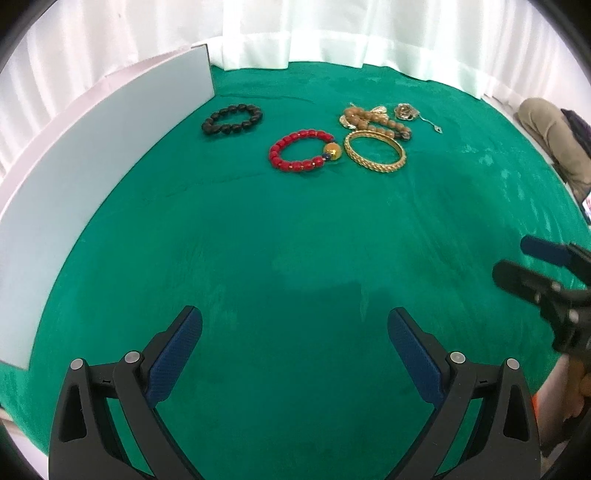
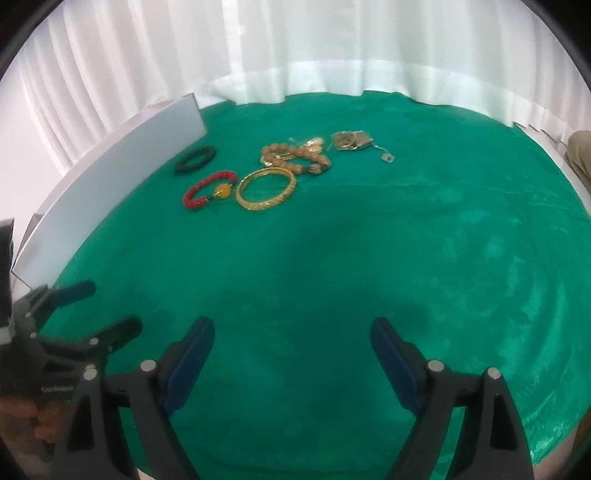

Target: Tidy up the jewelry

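Jewelry: all of it lies at the far side of the green desk (image 1: 295, 240), well apart from both grippers.
Black bead bracelet (image 1: 232, 119): off by itself, nearest the white board (image 1: 92, 177).
Red bead bracelet (image 1: 302, 154): lies flat, its yellow bead just beside the gold bangle (image 1: 375, 152) (whether the two touch I cannot tell).
Brown bead bracelet (image 1: 376, 122): behind the bangle, mixed up with small gold pieces and a thin chain (image 1: 430, 123), so that corner is a tangle.
Left gripper (image 1: 294, 326): jaws spread wide, nothing between them, hanging over bare cloth at the near side.
Right gripper (image 2: 292, 338): jaws also wide apart and empty, likewise over bare cloth.
Step in hand: as I judge it, the very beginning; nothing is held and the pieces lie unsorted.
Next move: a reach forward across the desk to one piece, then a low, flat pinch on a rim or a bead, since everything lies flat on soft cloth.
In the way: nothing between the grippers and the bracelets; the crowded gold cluster looks the hard part (lifting one piece may drag its neighbours).
Around: white curtain (image 1: 332, 33) behind, white board standing along the left edge.
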`<state>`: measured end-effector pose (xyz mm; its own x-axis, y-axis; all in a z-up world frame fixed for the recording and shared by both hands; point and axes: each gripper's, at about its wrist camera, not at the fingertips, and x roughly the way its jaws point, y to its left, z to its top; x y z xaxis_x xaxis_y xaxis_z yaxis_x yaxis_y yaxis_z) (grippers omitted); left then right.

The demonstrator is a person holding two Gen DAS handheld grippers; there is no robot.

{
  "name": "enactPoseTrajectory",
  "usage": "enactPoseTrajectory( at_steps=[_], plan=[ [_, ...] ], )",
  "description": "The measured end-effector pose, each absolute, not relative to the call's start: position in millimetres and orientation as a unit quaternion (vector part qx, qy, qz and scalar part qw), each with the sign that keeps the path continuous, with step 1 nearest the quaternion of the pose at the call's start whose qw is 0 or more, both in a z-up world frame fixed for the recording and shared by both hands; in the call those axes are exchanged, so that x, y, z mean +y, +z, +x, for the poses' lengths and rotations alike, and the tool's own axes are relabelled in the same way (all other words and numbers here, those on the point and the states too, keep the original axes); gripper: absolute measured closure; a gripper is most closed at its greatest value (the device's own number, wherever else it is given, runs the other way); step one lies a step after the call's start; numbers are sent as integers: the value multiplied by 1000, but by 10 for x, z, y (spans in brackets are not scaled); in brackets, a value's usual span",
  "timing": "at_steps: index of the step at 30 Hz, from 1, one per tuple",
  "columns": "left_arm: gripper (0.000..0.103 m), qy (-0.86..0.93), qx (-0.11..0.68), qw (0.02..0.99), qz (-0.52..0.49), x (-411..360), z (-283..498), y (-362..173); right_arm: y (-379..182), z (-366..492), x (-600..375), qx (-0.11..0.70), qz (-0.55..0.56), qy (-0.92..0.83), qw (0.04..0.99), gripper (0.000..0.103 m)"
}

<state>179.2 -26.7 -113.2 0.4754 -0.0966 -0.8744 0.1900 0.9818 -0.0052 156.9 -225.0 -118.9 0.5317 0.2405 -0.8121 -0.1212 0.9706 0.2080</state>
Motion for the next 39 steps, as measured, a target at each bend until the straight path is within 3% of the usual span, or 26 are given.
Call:
enactPoseTrajectory(
  at_steps=[18, 25, 29, 35, 39],
  plan=[
    [3, -57, 529, 845, 49, -198, 1900, -1247, -1248, 1608, -2258, 500, 93, 113, 854, 15],
    [2, -87, 563, 821, 41, -138, 2423, -1042, -1094, 1866, -2280, 511, 90, 146, 842, 15],
    [3, -61, 577, 815, 16, 21, 2978, -889, -857, 2345, -2436, 520, 108, 149, 834, 30],
    [3, -32, 599, 800, -25, 94, 3569, -1029, -852, 3030, -2458, 546, 124, 130, 818, 42],
    [14, -5, 618, 786, -10, 29, 3733, -1254, -1069, 3336, -2258, 581, 101, 123, 798, 49]
  ],
)
